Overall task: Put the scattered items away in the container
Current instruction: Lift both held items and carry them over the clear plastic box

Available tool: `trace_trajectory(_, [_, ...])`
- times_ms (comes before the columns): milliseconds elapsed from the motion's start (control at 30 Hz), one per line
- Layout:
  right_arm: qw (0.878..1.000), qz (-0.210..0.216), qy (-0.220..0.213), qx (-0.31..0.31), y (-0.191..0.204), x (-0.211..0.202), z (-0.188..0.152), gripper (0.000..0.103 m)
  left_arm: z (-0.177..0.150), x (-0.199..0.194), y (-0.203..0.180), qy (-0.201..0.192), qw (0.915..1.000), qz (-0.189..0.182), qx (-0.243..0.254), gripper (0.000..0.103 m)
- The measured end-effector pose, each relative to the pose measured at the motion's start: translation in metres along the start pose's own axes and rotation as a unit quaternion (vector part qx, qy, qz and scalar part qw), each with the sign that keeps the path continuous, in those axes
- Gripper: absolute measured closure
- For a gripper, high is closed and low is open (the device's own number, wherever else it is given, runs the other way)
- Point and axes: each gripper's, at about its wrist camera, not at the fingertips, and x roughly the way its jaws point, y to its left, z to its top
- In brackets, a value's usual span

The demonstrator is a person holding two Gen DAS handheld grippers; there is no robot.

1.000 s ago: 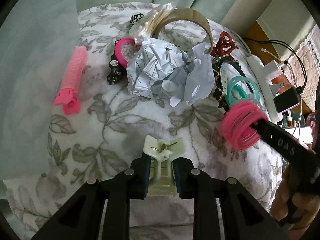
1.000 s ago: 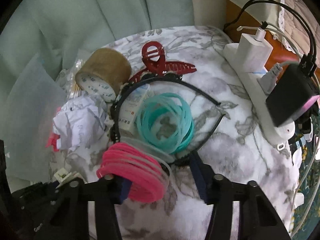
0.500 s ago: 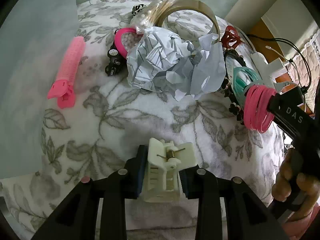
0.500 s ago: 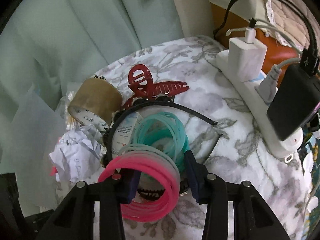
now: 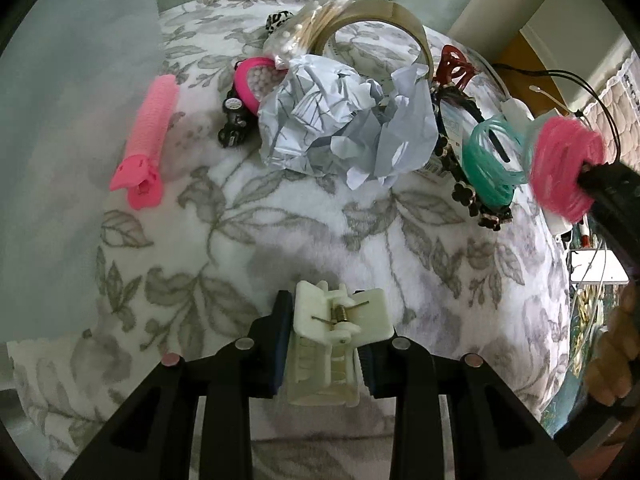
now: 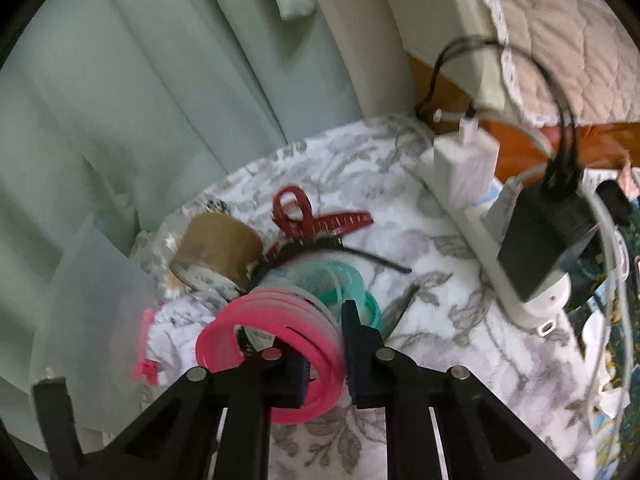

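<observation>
**A:** How far along are you?

**B:** Early, I'd judge. Most of it lies ahead of my left tool point(image 5: 324, 344) on the floral surface point(image 5: 280, 240): crumpled paper point(image 5: 340, 120) straight ahead, the tape roll point(image 5: 380, 12) behind it, a pink roller point(image 5: 150, 120) far to the left. The frosted container point(image 6: 92, 300) sits off to the left of my right tool point(image 6: 324, 356); I can't see anything in it.

**A:** And the smaller bits?

**B:** Teal bands point(image 6: 348, 284) just beyond the right tool, inside a black headband point(image 6: 360, 256), with the red claw clip point(image 6: 312, 220) further out. A small toy car point(image 5: 234, 120) is left of the paper.

**A:** What are the tools doing?

**B:** Left tool is pinching a cream hair clip point(image 5: 332, 332), off the cloth. Right tool is closed on the pink bands point(image 6: 272, 340), one finger through the loop and one outside, lifted clear.

**A:** So two items in hand, none stowed?

**B:** As far as I can tell. Both need carrying to the container, then the pile.
</observation>
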Motion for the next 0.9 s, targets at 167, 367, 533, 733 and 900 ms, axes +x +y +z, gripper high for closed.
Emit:
trace_trajectory(167, [0.999, 0.012, -0.041, 0.000, 0.007, -0.036, 0.010, 0.089, -0.005, -0.027, 0.003, -0.025, 0.9997, 0.002, 0.000, 0.072])
trace_trajectory(367, [0.996, 0.022, -0.090, 0.001, 0.017, -0.086, 0.019, 0.089, -0.017, -0.059, -0.019, -0.053, 0.9986, 0.002, 0.002, 0.072])
trace_trajectory(533, [0.991, 0.030, -0.133, -0.008, 0.029, -0.131, 0.024, 0.089, -0.002, -0.065, -0.027, -0.078, 0.9969, -0.005, -0.002, 0.072])
trace_trajectory(733, [0.983, 0.042, -0.176, -0.019, 0.047, -0.176, 0.027, 0.089, 0.000, -0.100, -0.026, -0.124, 0.9922, -0.015, -0.001, 0.072])
trace_trajectory(900, [0.978, 0.051, -0.198, -0.039, 0.069, -0.201, 0.028, 0.089, -0.003, -0.129, -0.018, -0.163, 0.9862, -0.027, -0.001, 0.072])
